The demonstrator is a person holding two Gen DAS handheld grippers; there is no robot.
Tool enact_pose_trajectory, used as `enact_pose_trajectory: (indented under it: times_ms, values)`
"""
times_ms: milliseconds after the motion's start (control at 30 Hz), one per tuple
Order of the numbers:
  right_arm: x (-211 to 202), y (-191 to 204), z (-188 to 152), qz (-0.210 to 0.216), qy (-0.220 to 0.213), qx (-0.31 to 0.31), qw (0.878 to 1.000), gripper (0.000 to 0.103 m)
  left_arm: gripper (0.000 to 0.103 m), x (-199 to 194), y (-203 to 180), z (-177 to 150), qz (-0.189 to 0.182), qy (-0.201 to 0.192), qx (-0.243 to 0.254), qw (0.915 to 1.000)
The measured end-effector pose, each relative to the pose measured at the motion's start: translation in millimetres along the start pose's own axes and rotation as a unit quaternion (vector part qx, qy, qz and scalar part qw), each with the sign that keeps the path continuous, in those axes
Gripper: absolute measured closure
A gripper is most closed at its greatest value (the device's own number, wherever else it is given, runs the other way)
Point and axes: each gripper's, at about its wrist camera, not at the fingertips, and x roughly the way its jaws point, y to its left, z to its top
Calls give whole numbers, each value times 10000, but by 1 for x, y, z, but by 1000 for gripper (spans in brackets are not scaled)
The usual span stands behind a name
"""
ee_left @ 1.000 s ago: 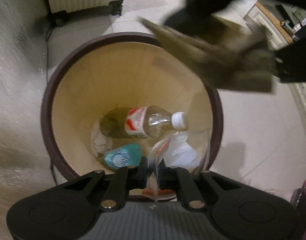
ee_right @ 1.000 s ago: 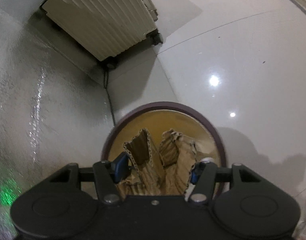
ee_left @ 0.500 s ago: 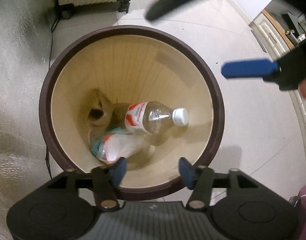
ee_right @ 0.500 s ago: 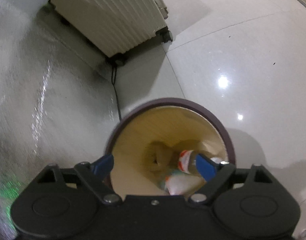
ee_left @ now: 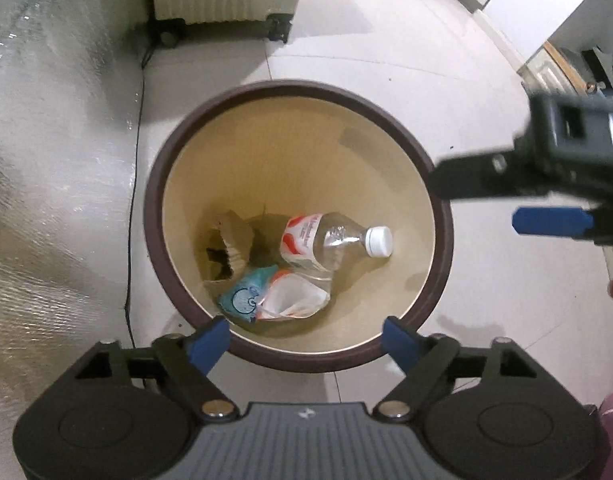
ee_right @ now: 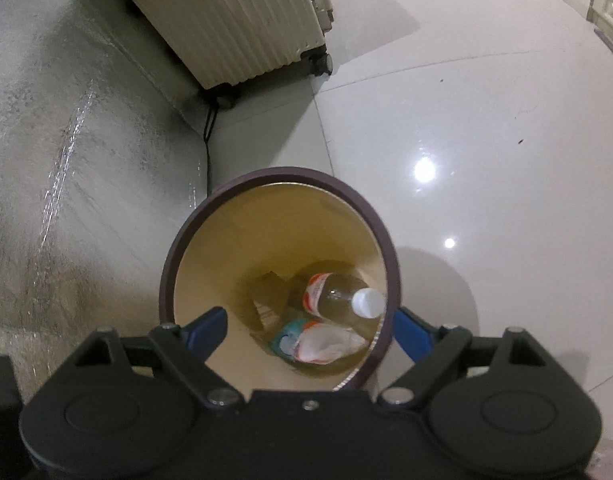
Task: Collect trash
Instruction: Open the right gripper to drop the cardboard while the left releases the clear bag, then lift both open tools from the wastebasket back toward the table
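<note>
- A shiny, textured silver wall covering (ee_left: 46, 160) runs down the far left, with a thin black cord (ee_left: 132, 220) trailing along the floor beside it.
- Against that wall stands a cream ribbed radiator on wheels (ee_right: 234, 20), well apart from the bin.
- A round trash bin (ee_left: 154, 216) with a dark brown rim and pale tan inside stands on the glossy light floor tiles (ee_right: 486, 140), open at the top.
- At the bottom of the bin, on the left, lies a crumpled piece of brown cardboard (ee_left: 230, 248).
- Just beside it, toward the near wall, sits a small teal packet (ee_left: 244, 296), touching a white plastic wrapper with orange edging (ee_left: 294, 296).
- To the right of these lies a clear plastic bottle (ee_left: 326, 240) on its side, with a red and white label and a white cap pointing right.
- The left gripper (ee_left: 306, 338) hangs above the near rim of the bin, its blue-tipped fingers spread wide apart with nothing between them; all the trash lies far below and ahead of it.
- The right gripper (ee_right: 310, 330) is likewise spread wide and empty, looking down into the bin from above its near edge, with the bottle and wrapper below between its fingers.
- In the left wrist view, the right gripper shows as a blurred black shape at the far right, above the bin's right rim.
</note>
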Motion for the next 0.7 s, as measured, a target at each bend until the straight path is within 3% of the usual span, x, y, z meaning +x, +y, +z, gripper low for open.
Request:
enact_pose_trajectory:
  times_ms: [67, 167, 400, 700]
  values:
    - [-5, -2, -2, -81, -14, -41, 10000, 9, 3, -8, 0, 0, 32, -72, 18, 10000]
    - [-12, -3, -6, -145, -7, -101, 9998, 7, 0, -16, 0, -1, 145, -114, 68, 9998]
    - [-34, -6, -20, -303, -164, -243, 9991, 0, 0, -39, 6, -3, 403, -176, 89, 9990]
    - [-67, -4, -35, -545, -386, -400, 9970, 0, 0, -80, 13, -6, 656, -303, 10, 9974]
